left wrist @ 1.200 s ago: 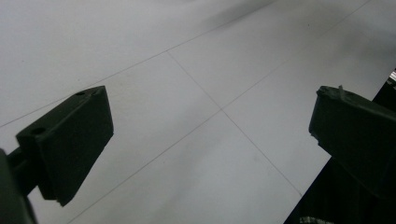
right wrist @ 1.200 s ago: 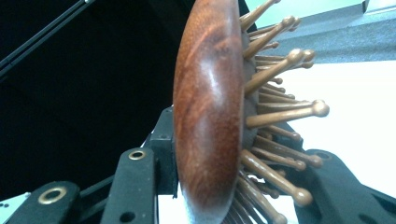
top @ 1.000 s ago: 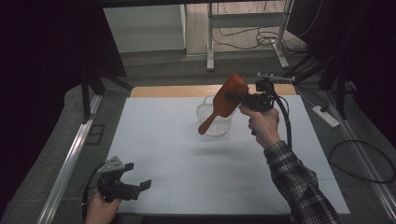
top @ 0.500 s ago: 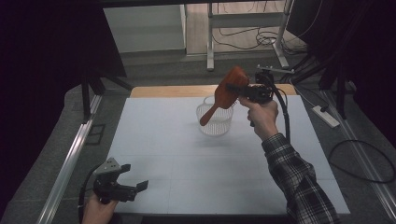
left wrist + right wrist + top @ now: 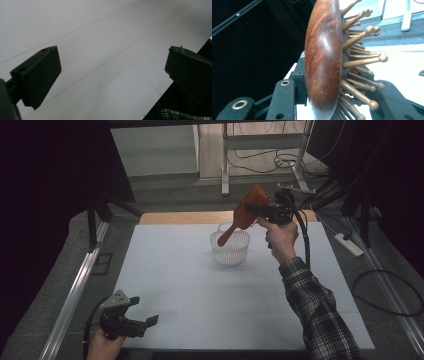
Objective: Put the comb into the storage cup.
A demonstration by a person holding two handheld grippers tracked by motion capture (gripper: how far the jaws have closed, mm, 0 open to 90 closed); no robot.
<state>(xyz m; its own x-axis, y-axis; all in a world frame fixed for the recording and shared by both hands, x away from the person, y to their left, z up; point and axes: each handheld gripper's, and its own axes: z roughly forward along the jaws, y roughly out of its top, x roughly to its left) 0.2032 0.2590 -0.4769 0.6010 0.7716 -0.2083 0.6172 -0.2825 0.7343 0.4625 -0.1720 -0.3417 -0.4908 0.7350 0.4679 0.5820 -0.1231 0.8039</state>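
My right gripper (image 5: 255, 210) is shut on the head of a brown wooden hairbrush (image 5: 246, 211), held in the air at the far side of the table. The brush's handle slants down and left into a clear round basket (image 5: 230, 247) standing on the white table top (image 5: 200, 290). In the right gripper view the wooden back of the hairbrush (image 5: 323, 55) and its peg bristles sit between the two black jaws. My left gripper (image 5: 142, 315) rests open near the front left corner of the table, and nothing lies between its fingers (image 5: 37, 75).
A wooden strip (image 5: 175, 217) runs along the table's far edge. A metal rail (image 5: 75, 295) borders the left side. Behind the table are stand legs and cables on the floor (image 5: 260, 165), and a power strip (image 5: 350, 245) lies to the right.
The right hand has carried the hairbrush slightly right and up, above the basket. The left gripper has stayed in place.
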